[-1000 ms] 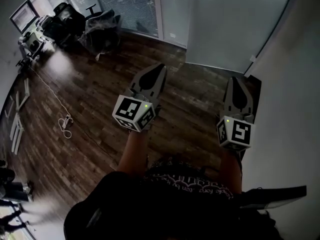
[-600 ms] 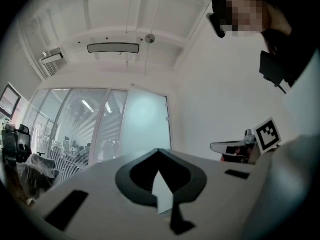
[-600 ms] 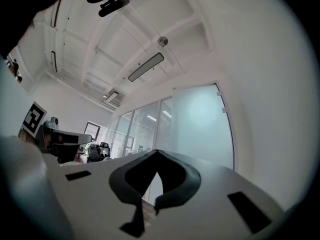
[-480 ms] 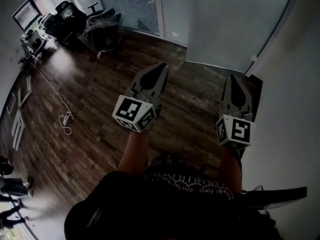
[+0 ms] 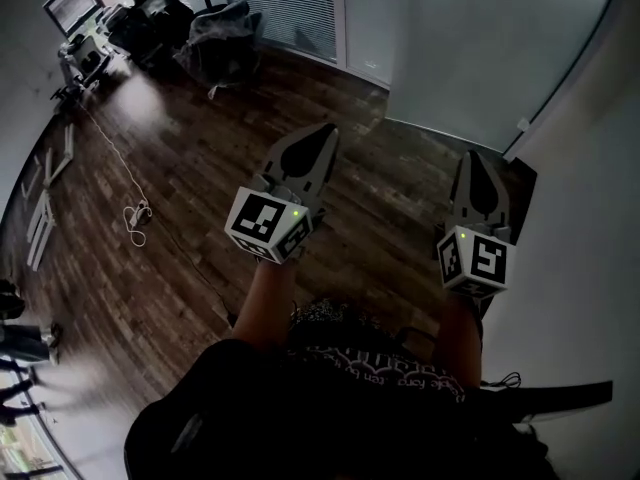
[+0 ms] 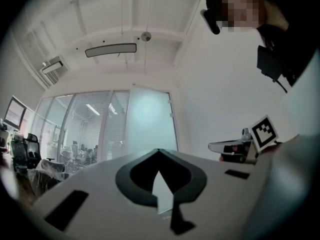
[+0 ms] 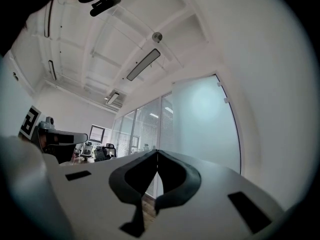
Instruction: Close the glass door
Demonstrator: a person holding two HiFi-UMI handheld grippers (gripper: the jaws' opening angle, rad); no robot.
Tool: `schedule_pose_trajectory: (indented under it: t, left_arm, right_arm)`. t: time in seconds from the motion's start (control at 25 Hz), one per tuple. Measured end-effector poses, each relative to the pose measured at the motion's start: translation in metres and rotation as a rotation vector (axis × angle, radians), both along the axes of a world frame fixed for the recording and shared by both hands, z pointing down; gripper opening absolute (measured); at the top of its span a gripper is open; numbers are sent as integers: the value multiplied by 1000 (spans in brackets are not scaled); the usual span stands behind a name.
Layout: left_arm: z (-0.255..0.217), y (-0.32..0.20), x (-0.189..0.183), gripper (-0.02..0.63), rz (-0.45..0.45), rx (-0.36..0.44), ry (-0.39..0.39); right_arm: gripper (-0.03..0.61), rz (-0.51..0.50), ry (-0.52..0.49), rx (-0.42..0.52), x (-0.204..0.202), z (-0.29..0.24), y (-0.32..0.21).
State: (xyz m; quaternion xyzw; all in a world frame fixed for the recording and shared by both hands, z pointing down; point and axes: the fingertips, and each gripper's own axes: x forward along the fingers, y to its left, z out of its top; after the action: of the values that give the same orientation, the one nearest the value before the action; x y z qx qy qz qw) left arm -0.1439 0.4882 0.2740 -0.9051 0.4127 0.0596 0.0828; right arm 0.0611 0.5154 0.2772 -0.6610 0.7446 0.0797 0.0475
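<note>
The frosted glass door [image 5: 480,48] stands ahead at the upper right of the head view, its bottom edge on the dark wooden floor [image 5: 200,148]. It also shows pale in the left gripper view [image 6: 150,119] and the right gripper view [image 7: 205,124]. My left gripper [image 5: 322,133] is held out over the floor, well short of the door, jaws shut and empty [image 6: 159,151]. My right gripper [image 5: 472,158] points at the door's right side beside the white wall, also shut with nothing in it [image 7: 157,151]. Neither gripper touches the door.
A white wall [image 5: 590,218] runs close along the right. A glass partition with blinds [image 5: 290,3] continues left of the door. Office chairs and a desk with a monitor [image 5: 150,18] crowd the far left corner. A white cable [image 5: 135,218] lies on the floor at the left.
The room has slid slightly to the right in the head view. Both grippers stay shut and side by side; the right one sits a little lower in the picture.
</note>
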Motion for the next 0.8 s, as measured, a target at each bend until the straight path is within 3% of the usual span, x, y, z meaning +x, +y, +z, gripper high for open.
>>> schedule_pose_trajectory:
  t: [0.4, 0.8]
  left_arm:
    - [22, -57, -14, 2, 8, -44, 9]
    - [-3, -165, -24, 2, 65, 6, 17]
  right_arm:
    - [3, 9, 9, -4, -14, 12, -52]
    - [3, 77, 28, 37, -23, -13, -143]
